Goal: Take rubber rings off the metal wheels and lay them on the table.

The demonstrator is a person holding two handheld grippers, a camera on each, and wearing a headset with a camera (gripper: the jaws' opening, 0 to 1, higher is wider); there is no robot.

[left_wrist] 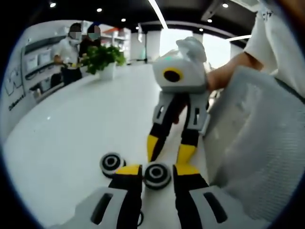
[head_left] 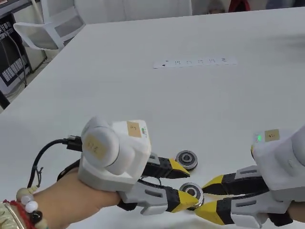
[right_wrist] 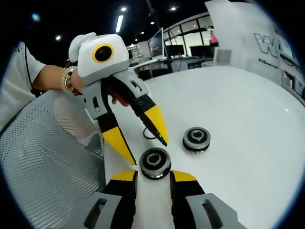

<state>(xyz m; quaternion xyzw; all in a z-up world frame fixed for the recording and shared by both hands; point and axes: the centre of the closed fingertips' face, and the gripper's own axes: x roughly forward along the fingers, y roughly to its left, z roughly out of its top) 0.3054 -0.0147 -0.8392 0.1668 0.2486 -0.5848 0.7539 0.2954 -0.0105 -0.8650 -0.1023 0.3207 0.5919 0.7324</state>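
Both spread-jawed, the left gripper (left_wrist: 157,168) and right gripper (right_wrist: 155,175) meet tip to tip around a small steel wheel with black rubber ring (head_left: 192,192); the steel looks heavy and slick, the ring soft, so pinch its rim; a second ringed wheel (head_left: 186,159) lies just beyond the tips.

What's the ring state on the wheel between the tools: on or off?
On. A black rubber ring sits around the metal wheel, snug on its rim.

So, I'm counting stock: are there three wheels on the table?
No, two wheels lie on the table: the near wheel and the far wheel.
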